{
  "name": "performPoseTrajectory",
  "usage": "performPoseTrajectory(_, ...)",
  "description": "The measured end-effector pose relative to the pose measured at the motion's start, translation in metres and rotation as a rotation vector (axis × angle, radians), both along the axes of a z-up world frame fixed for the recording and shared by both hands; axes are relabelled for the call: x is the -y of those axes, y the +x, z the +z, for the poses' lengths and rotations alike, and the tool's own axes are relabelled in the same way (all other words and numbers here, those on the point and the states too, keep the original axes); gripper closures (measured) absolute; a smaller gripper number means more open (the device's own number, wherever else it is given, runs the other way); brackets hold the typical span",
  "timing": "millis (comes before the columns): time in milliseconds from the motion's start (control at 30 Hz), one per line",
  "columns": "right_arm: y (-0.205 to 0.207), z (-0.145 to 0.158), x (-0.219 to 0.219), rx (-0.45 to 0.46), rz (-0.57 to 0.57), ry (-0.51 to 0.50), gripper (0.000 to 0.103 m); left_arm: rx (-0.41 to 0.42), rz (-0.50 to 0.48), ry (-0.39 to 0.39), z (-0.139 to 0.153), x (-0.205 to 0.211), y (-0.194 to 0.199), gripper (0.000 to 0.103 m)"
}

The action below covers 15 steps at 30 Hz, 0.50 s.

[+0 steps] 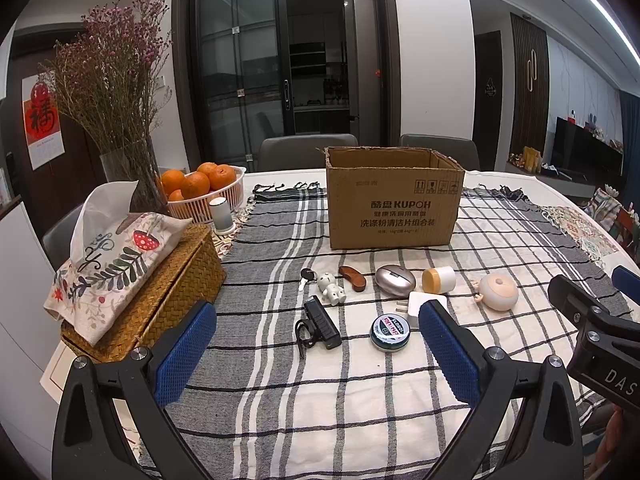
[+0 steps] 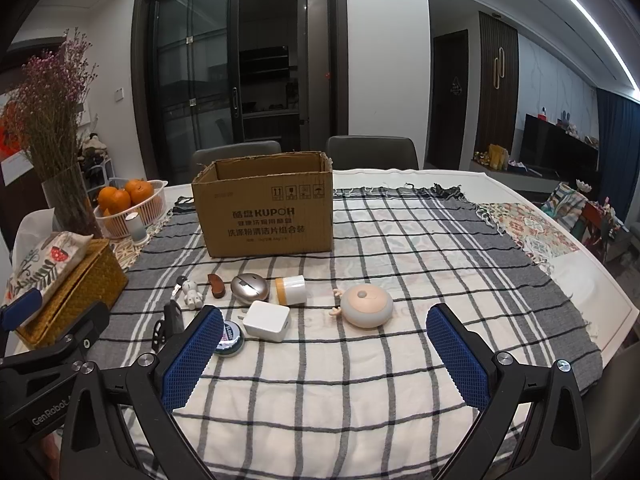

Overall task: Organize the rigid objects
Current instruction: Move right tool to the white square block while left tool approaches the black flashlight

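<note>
An open cardboard box point(image 1: 394, 200) point(image 2: 266, 210) stands on the checked cloth. In front of it lie a key point(image 1: 307, 277), a white figurine point(image 1: 331, 288), a brown wooden piece point(image 1: 353, 278), a silver oval case point(image 1: 395, 279), a white jar with a yellow lid point(image 1: 439, 280), a round peach toy point(image 1: 498, 291) point(image 2: 367, 305), a white charger point(image 2: 266, 321), a round tin point(image 1: 390, 332) and a black bike light point(image 1: 320, 326). My left gripper point(image 1: 316, 354) is open above the cloth near the tin. My right gripper point(image 2: 324, 354) is open, nearer than the charger and peach toy.
A wicker tissue box point(image 1: 152, 300) with a floral cover stands at the left. Behind it are a vase of dried flowers point(image 1: 128, 168), a basket of oranges point(image 1: 204, 188) and a small white cylinder point(image 1: 221, 214). Two chairs point(image 1: 308, 152) stand behind the table.
</note>
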State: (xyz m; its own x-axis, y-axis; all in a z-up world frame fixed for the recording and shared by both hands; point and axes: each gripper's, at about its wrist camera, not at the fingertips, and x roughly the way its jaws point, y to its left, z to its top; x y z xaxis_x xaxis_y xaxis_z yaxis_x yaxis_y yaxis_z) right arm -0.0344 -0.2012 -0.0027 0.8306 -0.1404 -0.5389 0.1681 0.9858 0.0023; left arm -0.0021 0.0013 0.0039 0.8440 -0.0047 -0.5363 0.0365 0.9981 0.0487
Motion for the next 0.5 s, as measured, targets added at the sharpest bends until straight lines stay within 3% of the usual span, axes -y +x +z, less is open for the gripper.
performPoseTrajectory(500,0.018,-0.015,-0.010,-0.044,0.012,0.053,0.000,-0.048,0.031,-0.023,-0.015,-0.016,0.018,0.000)
